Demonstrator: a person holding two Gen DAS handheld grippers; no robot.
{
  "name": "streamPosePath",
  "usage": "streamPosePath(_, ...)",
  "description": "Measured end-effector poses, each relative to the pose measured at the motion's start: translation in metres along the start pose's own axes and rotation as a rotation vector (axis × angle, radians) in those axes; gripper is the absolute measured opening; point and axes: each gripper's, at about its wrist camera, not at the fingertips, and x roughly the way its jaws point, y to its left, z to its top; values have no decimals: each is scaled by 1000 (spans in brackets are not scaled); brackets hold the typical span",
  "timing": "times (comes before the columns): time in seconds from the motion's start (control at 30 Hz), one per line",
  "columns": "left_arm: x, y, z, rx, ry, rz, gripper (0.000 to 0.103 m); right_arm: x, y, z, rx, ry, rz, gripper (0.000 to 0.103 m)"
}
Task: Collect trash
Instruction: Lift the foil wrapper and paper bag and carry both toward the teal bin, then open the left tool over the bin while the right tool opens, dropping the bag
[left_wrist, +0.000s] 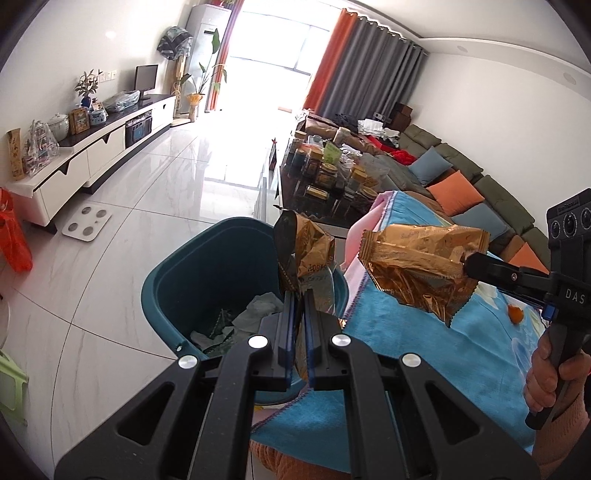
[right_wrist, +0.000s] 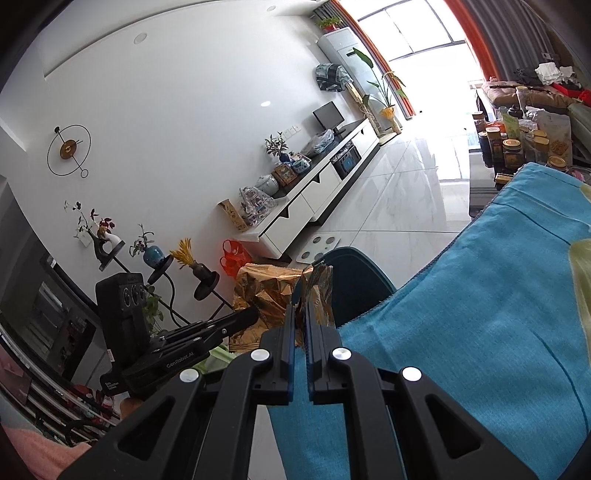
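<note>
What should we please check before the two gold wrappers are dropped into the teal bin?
1. Left gripper shut on its gold wrapper: ok.
2. Right gripper shut on the second gold wrapper: ok.
3. Left wrapper over the mouth of the teal bin: ok, it hangs above the near rim.
4. Second wrapper over the bin: not ok, in the left wrist view it hangs above the blue cloth.
5. Room in the bin: ok, only paper scraps lie low inside.
6. Bin standing steady on the floor: cannot tell.
</note>
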Motion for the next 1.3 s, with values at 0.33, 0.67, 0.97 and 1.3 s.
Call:
streamPosePath(0.33,15,10,3,-38,28,41,6,31,4,9,-2,33,-15,4)
streamPosePath(0.67,38,15,3,-56,61,77,6,72,2,12,29,91,-40,4)
streamPosePath(0.97,59,27,-1,-105,88,110,12,102,1,13,54,130,-69,7)
streamPosePath(1.3,65,28,-3,-123,74,110,36,105,-1,13,80,135,-76,13)
